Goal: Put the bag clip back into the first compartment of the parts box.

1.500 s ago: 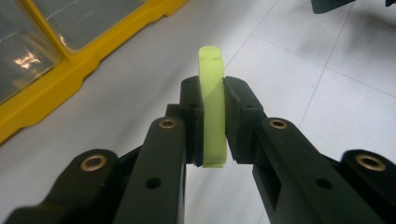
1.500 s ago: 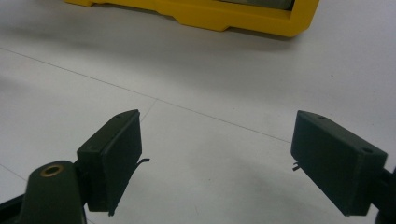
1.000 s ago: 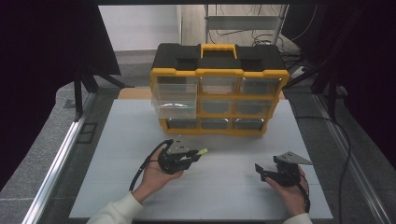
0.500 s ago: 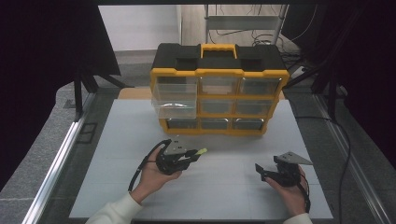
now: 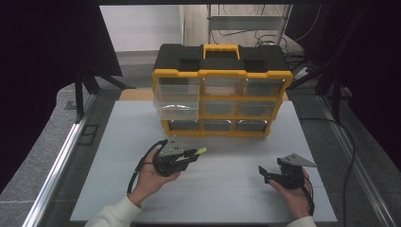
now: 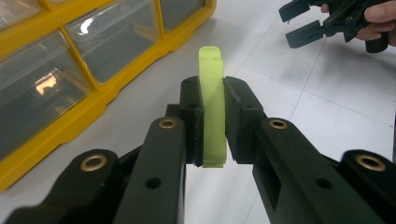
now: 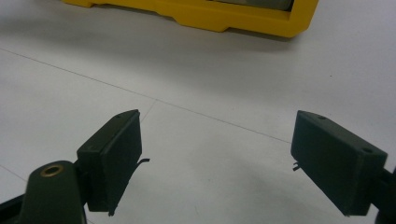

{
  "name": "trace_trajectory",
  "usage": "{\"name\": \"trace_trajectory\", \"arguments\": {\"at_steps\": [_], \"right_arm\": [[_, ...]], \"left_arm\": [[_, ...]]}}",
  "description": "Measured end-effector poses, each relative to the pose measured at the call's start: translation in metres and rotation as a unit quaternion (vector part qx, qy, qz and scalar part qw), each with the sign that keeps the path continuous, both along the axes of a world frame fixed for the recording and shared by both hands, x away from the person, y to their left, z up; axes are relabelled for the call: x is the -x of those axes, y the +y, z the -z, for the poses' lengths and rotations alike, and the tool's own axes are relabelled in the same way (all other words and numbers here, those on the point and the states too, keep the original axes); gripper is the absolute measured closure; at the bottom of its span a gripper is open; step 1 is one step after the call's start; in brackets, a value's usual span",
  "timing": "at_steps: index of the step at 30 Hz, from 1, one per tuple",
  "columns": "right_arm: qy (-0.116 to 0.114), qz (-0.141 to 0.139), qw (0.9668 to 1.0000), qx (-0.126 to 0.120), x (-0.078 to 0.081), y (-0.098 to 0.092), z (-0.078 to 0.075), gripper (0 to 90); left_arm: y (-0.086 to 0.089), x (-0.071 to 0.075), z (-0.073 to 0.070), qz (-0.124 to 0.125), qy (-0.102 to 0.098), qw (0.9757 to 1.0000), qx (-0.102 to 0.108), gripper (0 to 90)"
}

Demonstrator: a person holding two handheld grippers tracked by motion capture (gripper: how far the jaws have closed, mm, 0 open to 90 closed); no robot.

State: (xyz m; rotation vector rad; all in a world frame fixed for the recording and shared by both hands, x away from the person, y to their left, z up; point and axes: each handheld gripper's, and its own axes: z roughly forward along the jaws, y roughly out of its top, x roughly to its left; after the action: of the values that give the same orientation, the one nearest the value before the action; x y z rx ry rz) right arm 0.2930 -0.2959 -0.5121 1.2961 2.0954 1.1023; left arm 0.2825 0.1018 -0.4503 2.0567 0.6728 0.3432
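While clamping green clip [image 6: 213,107], left gripper [image 6: 213,116] hovers.

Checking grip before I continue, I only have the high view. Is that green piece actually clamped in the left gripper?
Observer: Yes. In the left gripper view the left gripper has both pads pressed on the flat sides of the green piece, which stands on edge between them.
Operator: How much sticks out?
Observer: Its rounded end reaches past the jaw tips toward the yellow drawer cabinet; the other end shows just behind the pads.
Operator: Right gripper holding anything?
Observer: No. In the right gripper view the right gripper is wide open, with bare white table between its jaws.
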Motion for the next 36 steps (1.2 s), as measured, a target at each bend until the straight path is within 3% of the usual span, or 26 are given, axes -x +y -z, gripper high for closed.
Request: {"name": "trace_trajectory", "arguments": {"at_steps": [15, 36], "right_arm": [[0.000, 0.000, 1.0000, 0.000, 0.000, 0.000, 0.000, 16.6], [0.005, -0.003, 1.0000, 0.000, -0.001, 0.001, 0.001, 16.5]], "left_arm": [[0.008, 0.002, -0.012, -0.007, -0.015, 0.9998, 0.014, 78.0], [0.009, 0.001, -0.013, -0.006, -0.021, 0.9997, 0.014, 78.0]]}}
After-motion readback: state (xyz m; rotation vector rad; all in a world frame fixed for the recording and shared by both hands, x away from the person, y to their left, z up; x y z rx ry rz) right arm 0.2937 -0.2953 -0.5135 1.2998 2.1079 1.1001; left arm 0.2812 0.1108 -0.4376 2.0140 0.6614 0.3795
